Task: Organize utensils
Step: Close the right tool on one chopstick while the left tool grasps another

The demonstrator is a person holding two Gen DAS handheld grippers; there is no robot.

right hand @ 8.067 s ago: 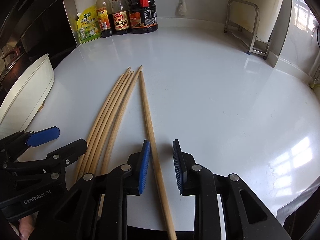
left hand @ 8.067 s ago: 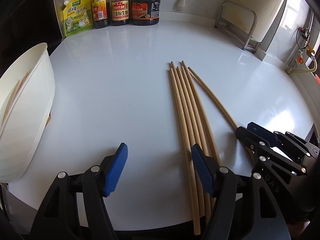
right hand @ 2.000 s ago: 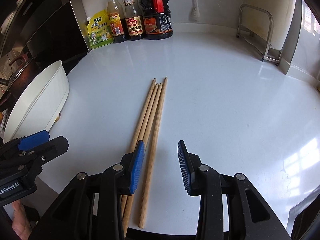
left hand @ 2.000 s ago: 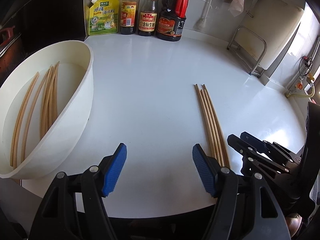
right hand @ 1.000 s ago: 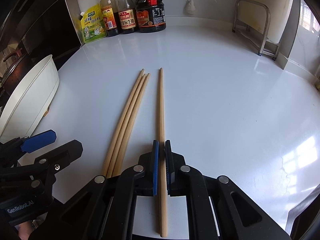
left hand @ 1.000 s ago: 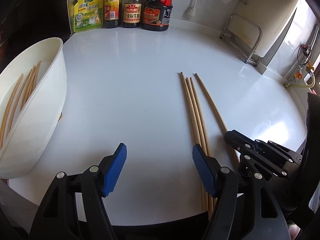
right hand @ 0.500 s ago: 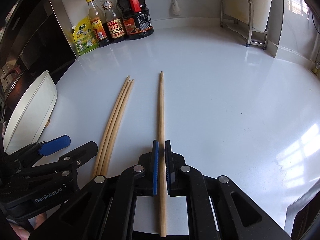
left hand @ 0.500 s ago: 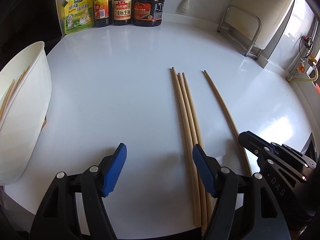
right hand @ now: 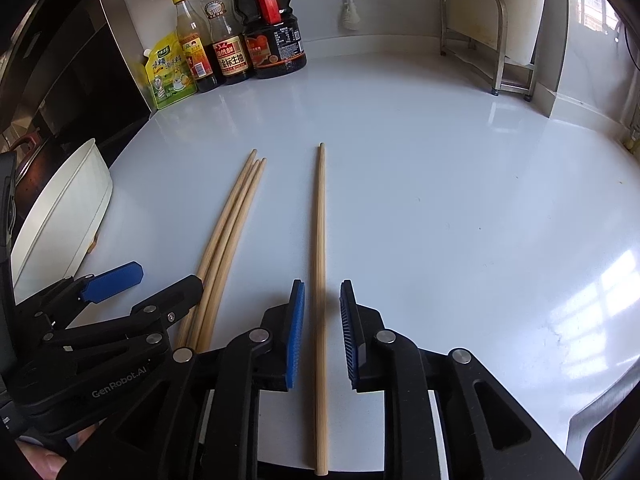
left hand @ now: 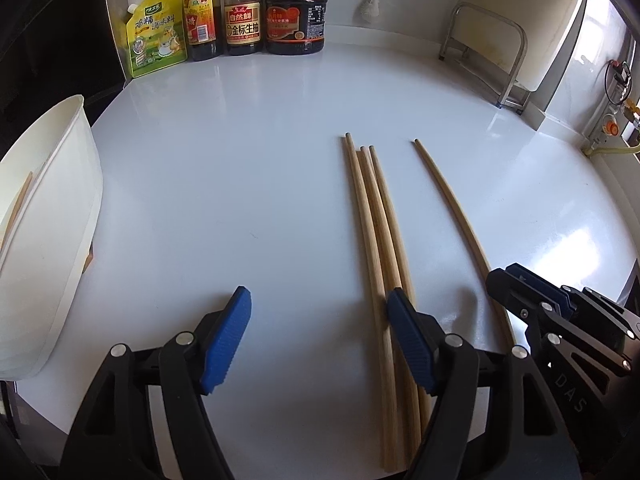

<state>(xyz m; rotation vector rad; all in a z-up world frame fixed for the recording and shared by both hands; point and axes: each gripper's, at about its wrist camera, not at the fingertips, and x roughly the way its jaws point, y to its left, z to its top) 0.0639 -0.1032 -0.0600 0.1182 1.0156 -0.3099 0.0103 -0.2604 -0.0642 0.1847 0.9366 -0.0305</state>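
The right gripper (right hand: 322, 336) now stands partly open, a pad on each side of the lone chopstick (right hand: 320, 240) but with a gap showing on both sides; half a second ago those pads were pinched shut on it. The stick lies flat on the counter (right hand: 440, 200), well apart from the bundle, so it looks like a release after sliding it sideways, not a lift. That leaves it singled out, probably easier to pick cleanly on the next try.

The left gripper (left hand: 316, 340) is wide open and holds nothing, as it has been all along. Its right pad sits over the near part of the three chopsticks (left hand: 376, 240), which lie side by side, touching, left of the lone one.

Further left is the white bin (left hand: 52, 240), a stick or two just visible inside. Four sticks remain on the counter for it. Bottles (left hand: 244, 12) line the back wall.
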